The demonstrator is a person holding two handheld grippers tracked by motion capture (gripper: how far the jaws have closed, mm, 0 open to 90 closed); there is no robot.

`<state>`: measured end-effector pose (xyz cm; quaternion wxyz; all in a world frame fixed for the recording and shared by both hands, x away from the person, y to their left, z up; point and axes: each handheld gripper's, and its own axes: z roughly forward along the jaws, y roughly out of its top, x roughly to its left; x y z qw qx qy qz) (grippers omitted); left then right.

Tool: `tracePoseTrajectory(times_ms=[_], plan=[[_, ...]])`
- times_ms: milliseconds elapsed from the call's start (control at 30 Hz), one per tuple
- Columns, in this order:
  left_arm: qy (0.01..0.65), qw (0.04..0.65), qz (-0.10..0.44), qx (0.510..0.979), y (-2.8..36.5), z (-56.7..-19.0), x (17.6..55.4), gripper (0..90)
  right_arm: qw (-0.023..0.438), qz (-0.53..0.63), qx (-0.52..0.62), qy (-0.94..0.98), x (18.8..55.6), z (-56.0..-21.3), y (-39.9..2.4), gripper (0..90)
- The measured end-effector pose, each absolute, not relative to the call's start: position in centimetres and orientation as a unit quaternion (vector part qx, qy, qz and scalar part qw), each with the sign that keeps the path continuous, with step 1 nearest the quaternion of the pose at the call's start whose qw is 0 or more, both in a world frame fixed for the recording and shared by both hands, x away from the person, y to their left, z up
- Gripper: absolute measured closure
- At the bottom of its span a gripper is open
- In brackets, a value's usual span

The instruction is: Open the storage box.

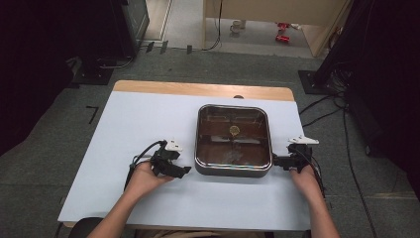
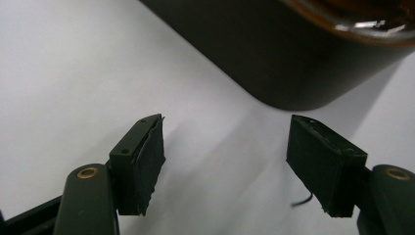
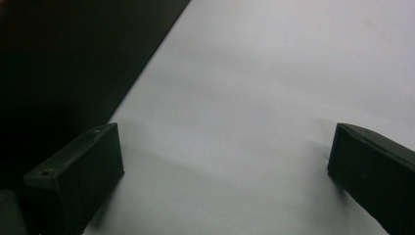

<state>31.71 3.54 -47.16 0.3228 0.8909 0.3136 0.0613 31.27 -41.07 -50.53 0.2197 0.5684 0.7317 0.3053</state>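
Note:
A square dark pan (image 1: 233, 171) under a brownish glass lid with a small round knob (image 1: 234, 130) stands on the white table top (image 1: 148, 119). My left gripper (image 1: 186, 170) rests on the table just left of the pan's near left corner, pointing at it. Its jaws stand apart with nothing between them. The left gripper view has the pan's rounded corner (image 2: 274, 54) just beyond my left gripper (image 2: 226, 125). My right gripper (image 1: 275, 161) lies by the pan's near right corner, open and empty. In the right gripper view, the pan's dark wall (image 3: 58, 58) runs past my right gripper (image 3: 226, 132).
The white top covers a wooden table whose bare strip (image 1: 203, 89) shows along the far edge. Grey carpet surrounds the table, with black cables (image 1: 322, 106) and dark stands at the right and far left. Both forearms come in from the near edge.

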Motion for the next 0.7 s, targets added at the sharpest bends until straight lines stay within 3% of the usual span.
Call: tracePoseTrajectory(times_ms=[700], plan=[[0.285, 0.387, 0.071, 0.874, 2.8, -40.6, 33.4, 29.9, 0.221, 0.305, 0.568, 0.732, 31.3, -50.5, -41.1, 0.0]])
